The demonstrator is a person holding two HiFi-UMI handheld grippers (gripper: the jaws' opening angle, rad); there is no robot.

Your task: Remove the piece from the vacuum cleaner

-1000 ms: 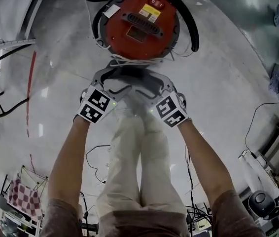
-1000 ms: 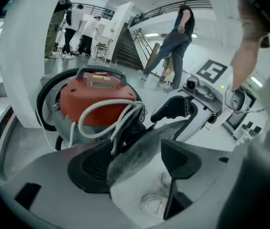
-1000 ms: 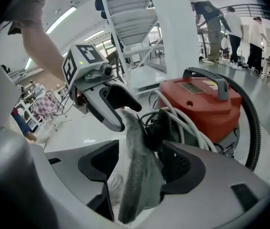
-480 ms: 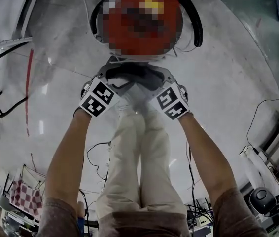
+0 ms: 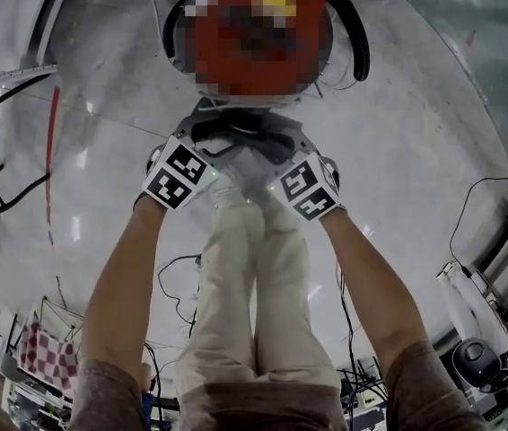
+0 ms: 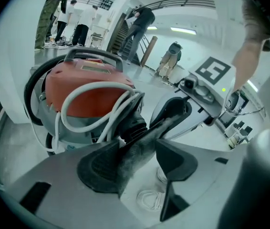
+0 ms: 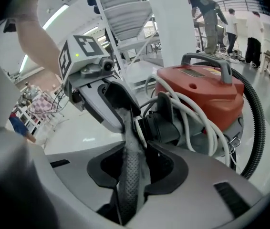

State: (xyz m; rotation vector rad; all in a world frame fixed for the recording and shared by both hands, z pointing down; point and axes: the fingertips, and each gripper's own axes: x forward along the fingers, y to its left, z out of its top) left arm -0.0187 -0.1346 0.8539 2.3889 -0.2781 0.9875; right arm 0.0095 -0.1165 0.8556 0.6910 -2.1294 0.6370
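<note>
Hall: pale polished floor (image 5: 416, 151), with a staircase (image 7: 125, 8) and people (image 6: 80, 27) standing far behind.
Piece: a grey, dusty, strip-like piece (image 6: 149, 133) is up off the floor just in front of the vacuum cleaner (image 6: 85, 87). It runs from one gripper's fingers to the other's. Whether it is joined to the machine cannot be told.
Right gripper (image 7: 134, 151): fingers (image 7: 171, 168) closing, pinching the strip from both sides.
Left gripper (image 6: 138, 146): fingers (image 6: 94, 168) closing with the strip between them. It lies against one pad, and a gap shows beside the other pad lower down.
Port: black round port (image 6: 134, 125) on the machine's front, right behind the strip.
Cord: white cord (image 6: 97, 104) looped over the front of the red canister.
Handle: grey handle (image 6: 94, 56) across the top.
Hose: black ribbed hose (image 7: 254, 118) curving round the side.
Marker cubes: one cube (image 5: 178, 176) on each gripper, close together in the head view.
Person: bare forearms, pale trousers (image 5: 245, 277), and white shoes (image 6: 151, 198) on the floor below the fingers.
</note>
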